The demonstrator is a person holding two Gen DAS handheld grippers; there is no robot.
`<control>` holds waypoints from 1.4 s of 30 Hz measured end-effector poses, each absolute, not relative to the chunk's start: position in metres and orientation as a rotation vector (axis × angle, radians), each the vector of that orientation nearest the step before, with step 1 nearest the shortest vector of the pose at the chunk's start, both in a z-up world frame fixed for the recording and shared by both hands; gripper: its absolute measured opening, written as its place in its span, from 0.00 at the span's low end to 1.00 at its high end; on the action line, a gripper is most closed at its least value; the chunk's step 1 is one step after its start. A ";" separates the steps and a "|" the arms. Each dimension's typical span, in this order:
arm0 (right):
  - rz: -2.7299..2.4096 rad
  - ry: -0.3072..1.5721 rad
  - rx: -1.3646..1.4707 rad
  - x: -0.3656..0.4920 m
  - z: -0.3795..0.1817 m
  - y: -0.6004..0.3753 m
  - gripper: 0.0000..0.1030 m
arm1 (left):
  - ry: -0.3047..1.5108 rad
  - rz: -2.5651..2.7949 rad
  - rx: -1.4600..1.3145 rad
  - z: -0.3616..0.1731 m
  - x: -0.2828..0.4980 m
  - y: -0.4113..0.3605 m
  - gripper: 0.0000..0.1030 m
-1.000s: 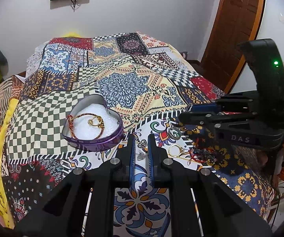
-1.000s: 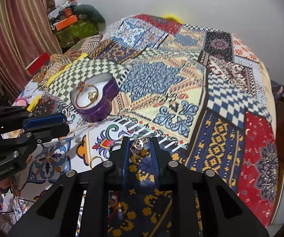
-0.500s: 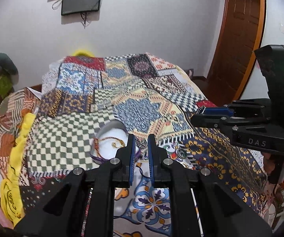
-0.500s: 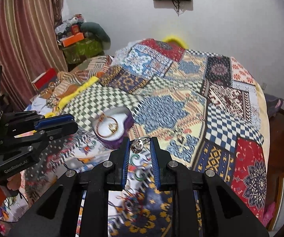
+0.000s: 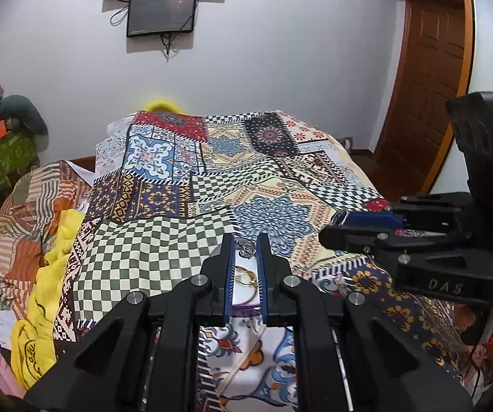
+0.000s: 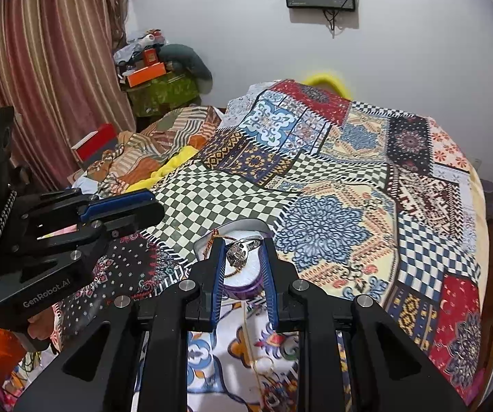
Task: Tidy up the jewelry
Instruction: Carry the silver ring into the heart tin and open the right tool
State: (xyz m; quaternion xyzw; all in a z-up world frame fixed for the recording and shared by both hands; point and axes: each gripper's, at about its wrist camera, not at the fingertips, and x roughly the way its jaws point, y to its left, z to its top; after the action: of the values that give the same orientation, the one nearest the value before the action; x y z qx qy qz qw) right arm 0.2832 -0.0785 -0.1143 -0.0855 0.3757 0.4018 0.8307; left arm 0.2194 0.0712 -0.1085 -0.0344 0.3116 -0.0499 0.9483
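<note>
**Both grippers above heart-shaped tin, each carrying a silver piece**

Surroundings: A patchwork bedspread (image 6: 342, 185) covers the bed. A yellow cloth (image 5: 45, 288) lies bunched at its left edge. A wall screen (image 5: 161, 12) hangs above the headboard, a wooden door (image 5: 428, 96) stands to the right, and a striped curtain (image 6: 44, 79) hangs to the left beside stacked boxes (image 6: 159, 86).

Obstruction: In both wrist views the gripper fingers hide most of the tin.

Container: The heart-shaped tin (image 6: 246, 288) sits on the bedspread with a white lining. A gold bracelet (image 5: 244, 276) lies inside.

Tools: The right gripper (image 6: 244, 252) is clamped on a silver ring (image 6: 241, 250) directly over the tin. The left gripper (image 5: 245, 249) is clenched on a small silver piece (image 5: 245, 250), also above the tin.

Loose item: A gold ring (image 6: 263, 365) lies on the bedspread, nearer than the tin.
</note>
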 end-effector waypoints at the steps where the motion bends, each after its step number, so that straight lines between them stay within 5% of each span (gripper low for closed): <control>1: 0.855 0.803 -0.181 0.284 -0.116 -0.077 0.18 | 0.638 -0.097 -0.075 -0.111 0.223 0.074 0.10; 22: 0.859 0.940 -0.359 0.321 -0.168 -0.027 0.18 | 0.826 -0.159 -0.192 -0.184 0.280 0.103 0.10; 42: 0.825 0.972 -0.419 0.331 -0.177 -0.014 0.20 | 0.822 -0.151 -0.168 -0.180 0.279 0.105 0.11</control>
State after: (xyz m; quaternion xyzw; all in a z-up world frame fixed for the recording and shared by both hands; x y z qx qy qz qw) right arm 0.3312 -0.0138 -0.1770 -0.1942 0.4504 0.3822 0.7831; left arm 0.2795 0.1049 -0.1804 -0.0817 0.3988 -0.0730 0.9104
